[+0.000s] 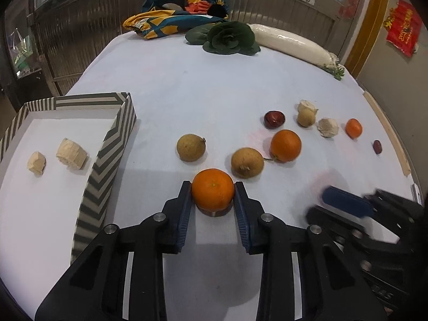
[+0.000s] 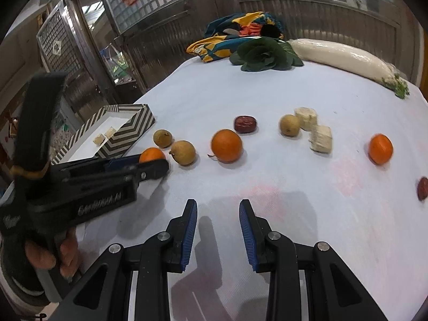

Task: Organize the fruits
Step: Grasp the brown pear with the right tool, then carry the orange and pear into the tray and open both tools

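The left gripper [image 1: 213, 188] clamps a small orange [image 1: 213, 193] at its widest girth on the white tablecloth [image 1: 187, 93], just beside the striped box [image 1: 107, 155]. Firm, light, smooth-skinned (likely to roll), it needs only gentle pressure. The right gripper [image 2: 218, 206] hovers empty, jaws narrowly apart.
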Available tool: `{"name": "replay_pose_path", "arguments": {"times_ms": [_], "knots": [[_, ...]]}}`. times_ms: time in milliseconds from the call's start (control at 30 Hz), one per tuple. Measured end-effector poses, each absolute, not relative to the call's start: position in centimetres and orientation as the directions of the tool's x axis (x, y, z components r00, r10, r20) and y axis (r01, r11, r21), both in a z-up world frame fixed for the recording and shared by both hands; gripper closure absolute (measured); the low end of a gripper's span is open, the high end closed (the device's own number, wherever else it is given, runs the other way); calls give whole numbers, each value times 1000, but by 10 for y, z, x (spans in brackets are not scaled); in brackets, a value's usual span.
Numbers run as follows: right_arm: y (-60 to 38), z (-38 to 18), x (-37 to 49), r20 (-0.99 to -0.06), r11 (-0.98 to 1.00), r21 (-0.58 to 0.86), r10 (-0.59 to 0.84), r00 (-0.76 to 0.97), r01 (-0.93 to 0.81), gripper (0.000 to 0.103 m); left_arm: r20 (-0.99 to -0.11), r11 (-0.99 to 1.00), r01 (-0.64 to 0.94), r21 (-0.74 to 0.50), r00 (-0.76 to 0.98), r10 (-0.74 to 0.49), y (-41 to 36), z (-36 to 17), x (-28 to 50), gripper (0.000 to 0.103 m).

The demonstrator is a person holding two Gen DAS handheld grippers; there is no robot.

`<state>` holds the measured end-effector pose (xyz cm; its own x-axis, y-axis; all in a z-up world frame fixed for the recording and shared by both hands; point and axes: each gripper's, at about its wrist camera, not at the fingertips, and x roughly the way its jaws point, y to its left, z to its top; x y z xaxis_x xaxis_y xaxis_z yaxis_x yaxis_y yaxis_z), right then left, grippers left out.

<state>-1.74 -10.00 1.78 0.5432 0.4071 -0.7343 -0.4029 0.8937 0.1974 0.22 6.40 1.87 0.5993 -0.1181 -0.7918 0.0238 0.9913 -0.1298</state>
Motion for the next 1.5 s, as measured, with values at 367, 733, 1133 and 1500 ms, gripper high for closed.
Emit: {"name": "replay_pose_path", "arguments": {"times_ms": [367, 733, 1133, 1500], "knots": [[-50, 15, 17, -759, 867, 141, 405, 510, -479, 72, -756, 988, 23, -151, 641, -130, 83, 47, -34, 73], [-26, 15, 25, -756, 865, 56, 363, 545, -499, 77, -746, 990, 13, -141, 656, -115, 91, 51, -43, 73], [-48, 53, -35, -653, 881, 102, 410, 637, -463, 77, -718, 996, 3, -90, 693, -67, 90, 64, -58, 73], [-62, 56, -60, -635, 892, 128, 409, 655, -432, 77, -698, 997, 21, -78, 713, -70, 82, 73, -72, 73]]}}
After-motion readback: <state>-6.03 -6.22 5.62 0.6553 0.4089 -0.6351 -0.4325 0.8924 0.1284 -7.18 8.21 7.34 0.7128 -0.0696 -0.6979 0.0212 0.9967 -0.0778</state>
